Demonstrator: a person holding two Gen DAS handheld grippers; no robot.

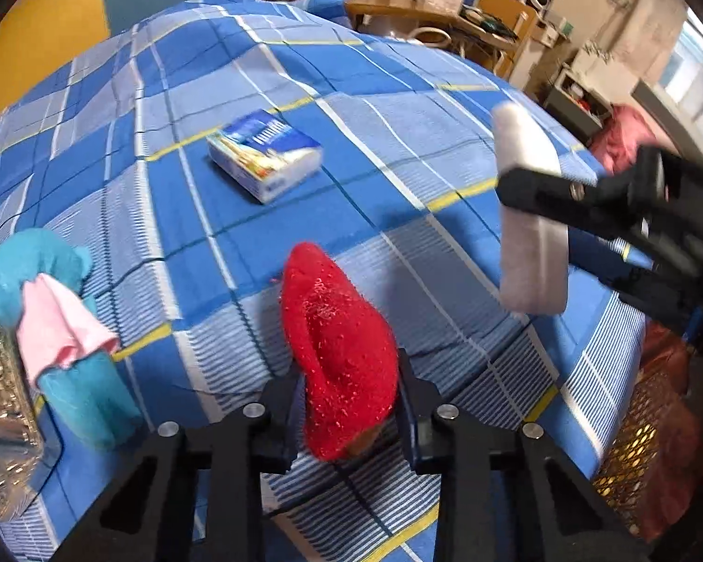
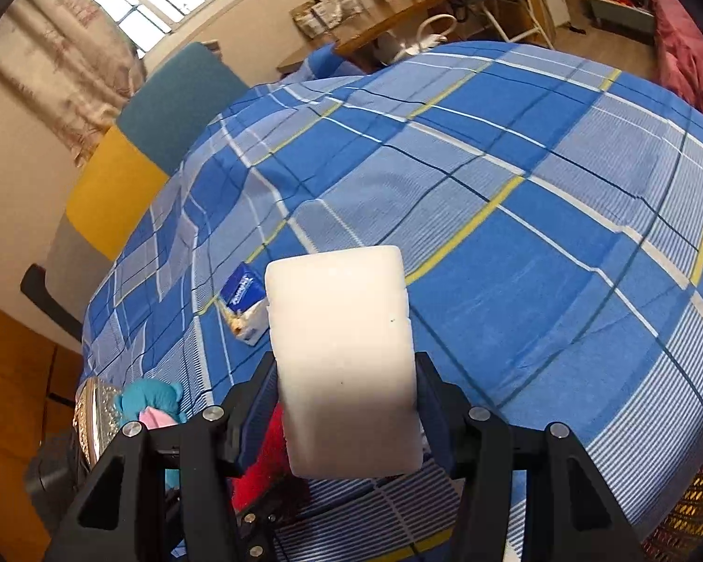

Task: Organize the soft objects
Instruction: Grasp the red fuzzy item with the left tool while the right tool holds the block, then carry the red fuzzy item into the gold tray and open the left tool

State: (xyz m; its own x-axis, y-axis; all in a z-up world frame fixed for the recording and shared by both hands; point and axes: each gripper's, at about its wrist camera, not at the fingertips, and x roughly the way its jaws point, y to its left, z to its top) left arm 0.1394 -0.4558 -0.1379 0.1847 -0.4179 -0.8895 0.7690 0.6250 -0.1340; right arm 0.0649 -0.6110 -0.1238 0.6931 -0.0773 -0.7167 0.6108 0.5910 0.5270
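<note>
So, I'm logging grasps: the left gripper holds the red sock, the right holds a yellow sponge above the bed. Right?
Not quite: the sponge in the right gripper is white, per the right wrist view. The left gripper does hold the red sock above the bed.

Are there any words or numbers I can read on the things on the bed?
Tissue pack: white lettering on its blue top, too blurred to read in either view.
Red sock: no writing.
White sponge: no writing.
Teal plush toy: no writing visible.
</note>
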